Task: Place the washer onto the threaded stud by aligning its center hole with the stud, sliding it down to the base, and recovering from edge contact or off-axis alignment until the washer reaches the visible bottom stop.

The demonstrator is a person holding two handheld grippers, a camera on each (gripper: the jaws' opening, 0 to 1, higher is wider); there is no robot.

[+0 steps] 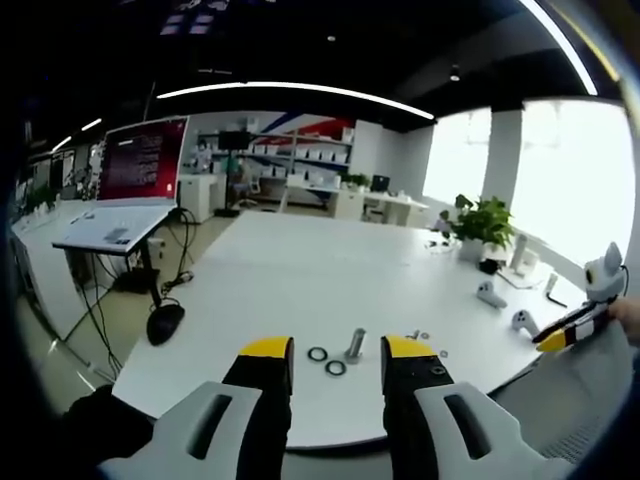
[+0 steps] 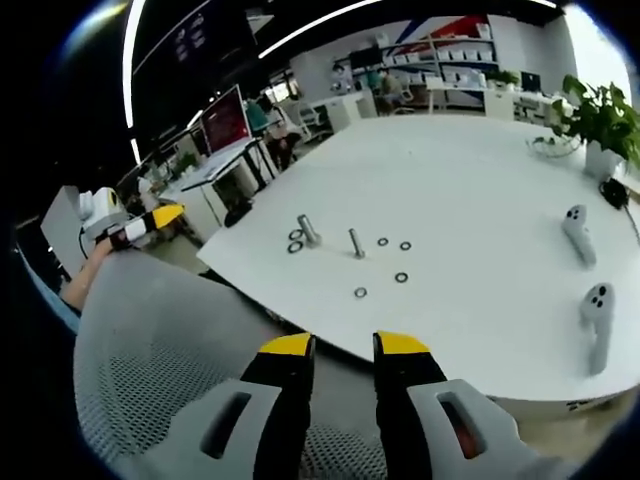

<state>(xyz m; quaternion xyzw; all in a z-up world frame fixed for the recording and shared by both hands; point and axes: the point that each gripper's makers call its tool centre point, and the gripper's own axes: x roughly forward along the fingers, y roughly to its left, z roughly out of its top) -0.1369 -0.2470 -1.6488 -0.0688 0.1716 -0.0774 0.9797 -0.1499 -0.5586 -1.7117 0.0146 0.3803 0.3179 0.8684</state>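
The task looks not yet begun: both grippers hang in the air off the near edge of the large white table point(image 2: 480, 190), and nothing is carried. The left gripper point(image 1: 337, 352), with yellow-tipped black jaws, has its jaws spread apart and nothing between them; the right gripper point(image 2: 344, 346), of the same kind, is also released and empty. In the right gripper view, a thin upright metal threaded stud point(image 2: 355, 243) stands near the table's near edge, and its shaft looks bare, with no washer at its base as far as I can tell. Four small dark ring washers lie flat around it, among them the nearest washer point(image 2: 360, 293) and another washer point(image 2: 401, 277) a little to the right. To the left stands a thicker short metal bolt point(image 2: 308, 230) with two dark rings point(image 2: 295, 242) just beside it; in the left gripper view the same bolt point(image 1: 355, 344) is seen between the jaws. Two white handheld controllers point(image 2: 590, 290) lie on the right side and a green potted plant point(image 2: 603, 125) stands far right. All steps remain: picking a washer, aligning it and sliding it down.
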